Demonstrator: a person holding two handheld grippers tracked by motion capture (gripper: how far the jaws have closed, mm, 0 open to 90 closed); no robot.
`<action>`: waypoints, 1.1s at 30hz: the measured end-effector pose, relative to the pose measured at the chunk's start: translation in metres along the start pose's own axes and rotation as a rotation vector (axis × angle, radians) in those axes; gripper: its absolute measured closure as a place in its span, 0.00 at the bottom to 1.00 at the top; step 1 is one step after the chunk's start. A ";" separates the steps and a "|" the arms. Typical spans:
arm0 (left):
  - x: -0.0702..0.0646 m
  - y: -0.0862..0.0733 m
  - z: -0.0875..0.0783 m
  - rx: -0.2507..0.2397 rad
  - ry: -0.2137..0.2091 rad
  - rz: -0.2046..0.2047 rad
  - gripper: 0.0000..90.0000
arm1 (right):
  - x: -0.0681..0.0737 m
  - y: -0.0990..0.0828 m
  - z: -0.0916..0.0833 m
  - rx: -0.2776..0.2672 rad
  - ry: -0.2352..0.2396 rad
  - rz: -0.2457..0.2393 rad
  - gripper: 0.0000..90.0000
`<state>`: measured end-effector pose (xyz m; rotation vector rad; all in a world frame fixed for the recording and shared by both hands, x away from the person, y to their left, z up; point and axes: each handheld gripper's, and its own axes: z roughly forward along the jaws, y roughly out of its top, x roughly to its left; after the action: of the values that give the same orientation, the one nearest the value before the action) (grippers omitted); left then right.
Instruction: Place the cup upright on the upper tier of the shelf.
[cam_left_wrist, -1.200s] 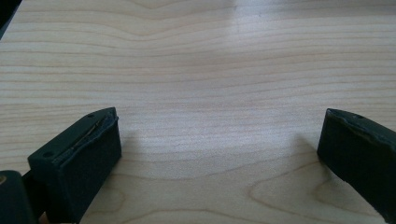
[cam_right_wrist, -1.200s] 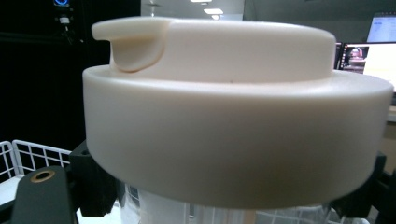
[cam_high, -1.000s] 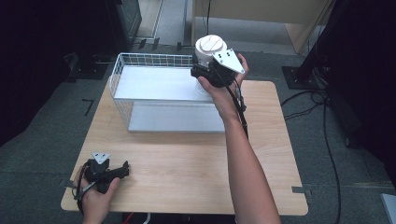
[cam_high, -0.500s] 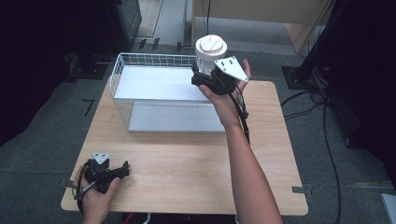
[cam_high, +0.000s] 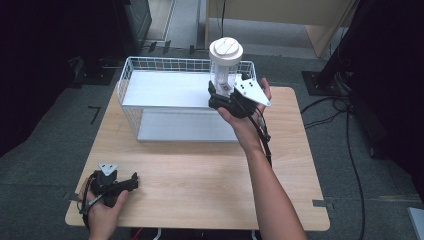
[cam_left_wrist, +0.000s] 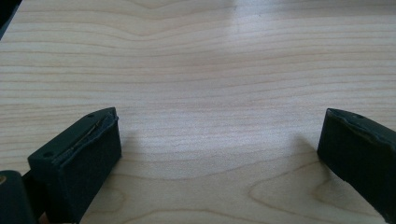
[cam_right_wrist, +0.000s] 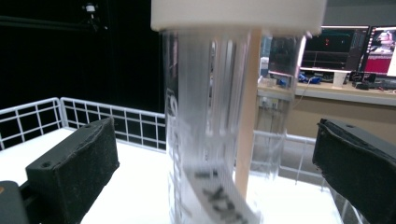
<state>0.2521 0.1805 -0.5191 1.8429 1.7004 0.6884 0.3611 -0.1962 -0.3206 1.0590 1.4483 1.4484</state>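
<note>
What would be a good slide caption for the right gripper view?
A clear, white-lidded container stands in a white wire basket between the right gripper's open jaws.

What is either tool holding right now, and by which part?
Nothing. The right tool stands open around the clear jar, pads apart from it; the left tool is open over bare table.

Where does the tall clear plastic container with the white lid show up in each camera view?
High view: the tall clear plastic container with the white lid stands top centre, at the right end of the white wire basket, just ahead of the right gripper.
Left gripper view: not in it.
Right gripper view: the container is at centre, between the open jaws.
Shared landmark: the basket's white wire wall.
</note>
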 end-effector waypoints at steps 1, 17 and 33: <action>0.000 0.000 0.000 0.000 0.000 0.000 0.00 | 0.000 -0.002 -0.002 0.000 0.002 -0.007 0.00; 0.000 0.000 0.000 0.001 -0.001 0.000 0.00 | -0.015 -0.051 -0.050 0.042 0.014 -0.042 0.00; 0.000 0.000 0.000 0.003 -0.001 0.000 0.00 | -0.054 -0.106 -0.099 0.140 -0.028 -0.012 0.00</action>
<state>0.2520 0.1805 -0.5190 1.8445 1.7014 0.6852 0.2833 -0.2780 -0.4265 1.1493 1.5511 1.3343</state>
